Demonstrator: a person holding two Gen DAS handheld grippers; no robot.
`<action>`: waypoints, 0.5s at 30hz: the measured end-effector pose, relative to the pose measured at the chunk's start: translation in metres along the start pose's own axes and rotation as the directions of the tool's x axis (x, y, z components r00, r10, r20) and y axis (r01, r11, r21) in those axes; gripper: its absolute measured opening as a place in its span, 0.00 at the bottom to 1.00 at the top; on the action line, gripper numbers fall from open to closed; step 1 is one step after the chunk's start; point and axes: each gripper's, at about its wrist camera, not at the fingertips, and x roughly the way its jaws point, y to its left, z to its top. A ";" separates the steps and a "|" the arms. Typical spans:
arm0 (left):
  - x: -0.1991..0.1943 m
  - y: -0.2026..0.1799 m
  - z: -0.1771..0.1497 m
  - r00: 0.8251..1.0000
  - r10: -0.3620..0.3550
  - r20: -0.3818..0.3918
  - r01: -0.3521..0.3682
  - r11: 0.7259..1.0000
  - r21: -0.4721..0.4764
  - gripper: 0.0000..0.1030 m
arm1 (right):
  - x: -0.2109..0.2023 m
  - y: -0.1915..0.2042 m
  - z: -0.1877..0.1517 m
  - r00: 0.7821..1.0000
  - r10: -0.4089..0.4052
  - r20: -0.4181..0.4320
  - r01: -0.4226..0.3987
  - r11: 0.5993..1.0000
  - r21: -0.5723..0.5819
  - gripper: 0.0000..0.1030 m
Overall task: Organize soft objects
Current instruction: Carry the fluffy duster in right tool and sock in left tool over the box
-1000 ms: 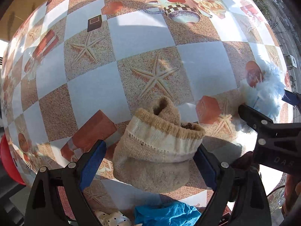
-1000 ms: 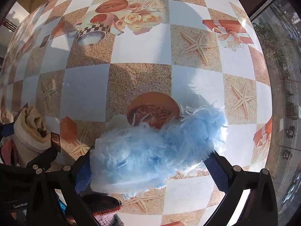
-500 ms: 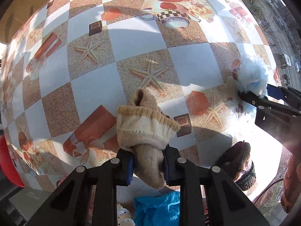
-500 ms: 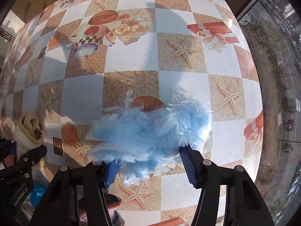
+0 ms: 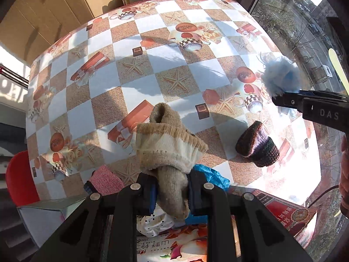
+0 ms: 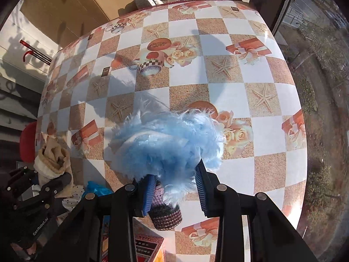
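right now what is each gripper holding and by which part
The left gripper is shut on the beige sock, clamping its narrow lower end. The right gripper is shut on the blue fluffy sock, at its near edge.

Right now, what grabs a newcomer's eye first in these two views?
The fluffy blue puff, pinched in the right gripper and held above the checkered tablecloth, fills the middle of the right view. In the left view, the left gripper clamps a beige sock, cuff flaring above the fingers. A dark knit piece lies on the table between them.
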 end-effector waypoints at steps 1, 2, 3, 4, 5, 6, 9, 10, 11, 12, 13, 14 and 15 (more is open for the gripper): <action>-0.005 -0.001 -0.008 1.000 0.001 0.002 -0.001 1.000 0.004 0.23 | -0.004 0.000 -0.007 1.000 -0.001 0.002 0.001 1.000 0.008 0.35; -0.011 0.002 -0.019 1.000 -0.005 0.003 0.005 1.000 0.007 0.23 | -0.008 -0.001 -0.014 1.000 -0.004 0.003 0.004 1.000 0.016 0.35; -0.015 0.002 -0.026 1.000 -0.012 0.002 0.012 1.000 0.011 0.23 | -0.011 -0.001 -0.023 1.000 -0.011 0.006 0.011 1.000 0.024 0.35; -0.018 0.003 -0.038 1.000 -0.014 0.004 0.013 1.000 0.020 0.23 | -0.014 -0.002 -0.031 1.000 -0.017 0.008 0.016 0.999 0.034 0.35; -0.016 0.002 -0.045 1.000 -0.011 0.007 0.011 0.999 0.033 0.23 | -0.017 -0.003 -0.038 1.000 -0.020 0.010 0.020 0.999 0.046 0.35; -0.019 0.000 -0.053 1.000 -0.006 0.010 0.006 0.999 0.048 0.23 | -0.020 -0.004 -0.045 1.000 -0.025 0.010 0.024 0.998 0.059 0.35; -0.033 -0.007 -0.083 1.000 0.000 0.010 -0.001 0.996 0.092 0.23 | -0.034 -0.012 -0.072 0.999 -0.047 0.016 0.046 0.995 0.090 0.35; -0.039 -0.009 -0.093 1.000 -0.006 0.009 0.005 0.995 0.101 0.23 | -0.039 -0.015 -0.081 0.999 -0.052 0.016 0.050 0.994 0.099 0.35; -0.043 -0.010 -0.101 1.000 -0.014 0.008 0.013 0.994 0.111 0.23 | -0.044 -0.017 -0.090 0.998 -0.056 0.016 0.054 0.993 0.110 0.35; -0.047 -0.012 -0.110 1.000 -0.016 0.009 0.015 0.992 0.123 0.23 | -0.049 -0.019 -0.100 0.998 -0.061 0.016 0.058 0.991 0.121 0.35; -0.050 -0.013 -0.117 1.000 -0.016 0.013 0.014 0.991 0.136 0.23 | -0.054 -0.020 -0.111 0.998 -0.064 0.015 0.061 0.989 0.134 0.35; -0.054 -0.015 -0.124 1.000 -0.013 0.018 0.010 0.988 0.152 0.23 | -0.059 -0.021 -0.121 0.998 -0.067 0.015 0.064 0.987 0.145 0.35; -0.058 -0.017 -0.130 1.000 -0.012 0.024 0.008 0.986 0.164 0.23 | -0.063 -0.021 -0.131 0.997 -0.070 0.014 0.067 0.986 0.155 0.35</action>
